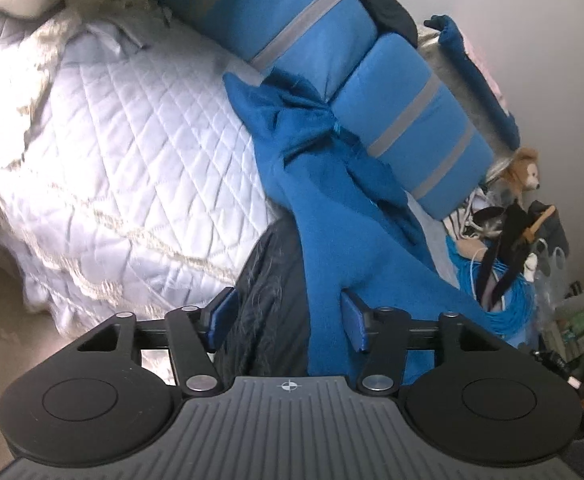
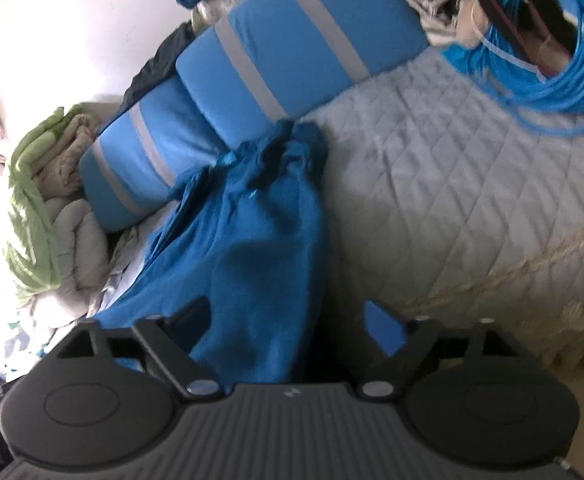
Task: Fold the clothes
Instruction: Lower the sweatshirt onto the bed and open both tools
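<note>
My left gripper (image 1: 287,320) and right gripper (image 2: 292,328) both have jaws spread, with soft blue cloth (image 1: 332,240) draped between them and gripped by neither. It trails across the quilted bed (image 1: 131,152) to the striped cushions (image 1: 412,128). Bare quilt lies beside it.

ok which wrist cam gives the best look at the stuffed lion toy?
Left wrist view. The stuffed lion toy sits at the right edge past the striped blue cushions, small but with its face and mane recognisable. The right wrist view does not show it at all; only the cushions and blue garment appear there.
</note>
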### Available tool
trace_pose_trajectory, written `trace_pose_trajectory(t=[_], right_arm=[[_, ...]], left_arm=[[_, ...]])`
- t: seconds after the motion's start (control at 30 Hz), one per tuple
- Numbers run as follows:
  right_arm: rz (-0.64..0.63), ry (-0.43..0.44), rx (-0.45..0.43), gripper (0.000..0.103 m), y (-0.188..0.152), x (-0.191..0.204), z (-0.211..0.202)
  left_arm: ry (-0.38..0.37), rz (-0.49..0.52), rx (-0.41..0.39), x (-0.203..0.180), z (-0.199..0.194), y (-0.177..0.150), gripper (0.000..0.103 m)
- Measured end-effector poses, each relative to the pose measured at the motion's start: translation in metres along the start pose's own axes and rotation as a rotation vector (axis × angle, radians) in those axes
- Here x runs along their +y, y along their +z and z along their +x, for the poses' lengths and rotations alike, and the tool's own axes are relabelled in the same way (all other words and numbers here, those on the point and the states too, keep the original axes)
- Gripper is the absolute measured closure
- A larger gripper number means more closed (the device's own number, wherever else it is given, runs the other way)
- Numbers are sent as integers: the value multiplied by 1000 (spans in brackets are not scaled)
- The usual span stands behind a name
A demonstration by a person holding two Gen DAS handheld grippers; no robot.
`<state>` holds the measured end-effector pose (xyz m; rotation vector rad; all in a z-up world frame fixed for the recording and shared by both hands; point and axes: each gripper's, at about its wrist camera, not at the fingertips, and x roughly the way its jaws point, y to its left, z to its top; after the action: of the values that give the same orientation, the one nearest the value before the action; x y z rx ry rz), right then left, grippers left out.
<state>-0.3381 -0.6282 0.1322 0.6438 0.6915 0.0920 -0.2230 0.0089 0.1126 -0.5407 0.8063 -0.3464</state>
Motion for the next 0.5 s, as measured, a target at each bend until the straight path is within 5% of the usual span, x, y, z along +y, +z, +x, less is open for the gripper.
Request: trace_pose_trajectory(t=[0.1, 0.5], right_arm=[[-9, -31, -37, 1, 9, 4, -3], [-61, -77, -94, 0, 34, 24, -6]], left_arm=[[26, 5, -72, -3, -11, 8, 42], [65, 58, -247, -26, -39, 43, 36]])
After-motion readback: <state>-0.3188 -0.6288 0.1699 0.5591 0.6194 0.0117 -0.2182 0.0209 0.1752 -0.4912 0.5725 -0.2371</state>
